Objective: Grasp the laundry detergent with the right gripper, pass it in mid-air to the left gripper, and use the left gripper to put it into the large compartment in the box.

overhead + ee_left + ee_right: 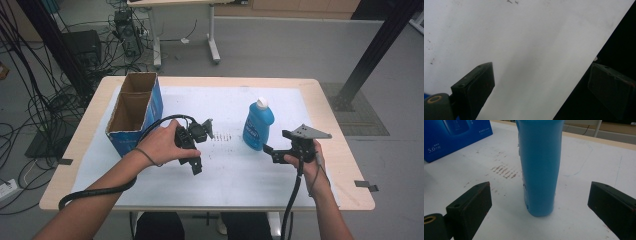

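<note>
A blue bottle [258, 125] with a white cap stands upright on the white mat [235, 175], right of centre. My right gripper [272, 154] is just to its right, low over the mat and pointing at it. In the right gripper view the bottle [540, 165] stands in line with the wide gap of the right gripper [539, 187], which is open, and neither jaw touches it. My left gripper [195, 162] is held in the middle of the table, tilted down toward the mat. In its own view the left gripper [541, 72] is open over bare mat [524, 37].
An open blue cardboard box [135, 112] stands at the table's left; its printed side [454, 137] appears in the right gripper view. Brown scuff marks [222, 137] dot the mat between the grippers. The table's front edge lies close below the left gripper.
</note>
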The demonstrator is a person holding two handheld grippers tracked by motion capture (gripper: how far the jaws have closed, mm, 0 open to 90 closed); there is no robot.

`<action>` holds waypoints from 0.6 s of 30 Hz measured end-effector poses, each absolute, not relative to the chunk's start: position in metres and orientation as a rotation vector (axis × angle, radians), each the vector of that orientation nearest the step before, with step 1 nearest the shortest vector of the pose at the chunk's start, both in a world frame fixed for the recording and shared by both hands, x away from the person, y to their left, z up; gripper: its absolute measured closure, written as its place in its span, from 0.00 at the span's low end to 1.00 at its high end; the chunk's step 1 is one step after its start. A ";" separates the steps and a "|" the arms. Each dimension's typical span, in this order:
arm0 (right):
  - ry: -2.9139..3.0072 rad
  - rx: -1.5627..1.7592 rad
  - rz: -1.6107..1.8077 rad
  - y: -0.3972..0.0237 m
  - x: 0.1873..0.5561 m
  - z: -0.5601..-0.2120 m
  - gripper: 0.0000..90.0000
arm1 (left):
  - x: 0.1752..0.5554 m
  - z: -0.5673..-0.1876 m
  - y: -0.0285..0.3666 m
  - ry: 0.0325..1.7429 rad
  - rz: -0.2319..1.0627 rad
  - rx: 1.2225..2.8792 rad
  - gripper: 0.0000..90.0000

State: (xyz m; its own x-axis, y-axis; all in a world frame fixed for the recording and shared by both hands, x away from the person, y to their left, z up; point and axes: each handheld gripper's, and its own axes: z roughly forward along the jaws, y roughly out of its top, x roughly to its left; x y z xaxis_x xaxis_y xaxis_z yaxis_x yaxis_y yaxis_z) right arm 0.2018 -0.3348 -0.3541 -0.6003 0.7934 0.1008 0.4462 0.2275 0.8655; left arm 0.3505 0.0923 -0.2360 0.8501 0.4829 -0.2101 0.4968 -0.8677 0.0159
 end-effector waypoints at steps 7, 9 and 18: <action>2.146 1.147 1.326 -0.334 0.203 -0.355 0.06 | 0.350 -0.236 0.093 0.783 -0.308 2.951 0.08; 2.147 1.149 1.326 -0.334 0.203 -0.355 0.06 | 0.350 -0.236 0.093 0.783 -0.306 2.952 0.08; 2.147 1.149 1.332 -0.334 0.202 -0.356 0.05 | 0.349 -0.236 0.092 0.780 -0.307 2.954 0.08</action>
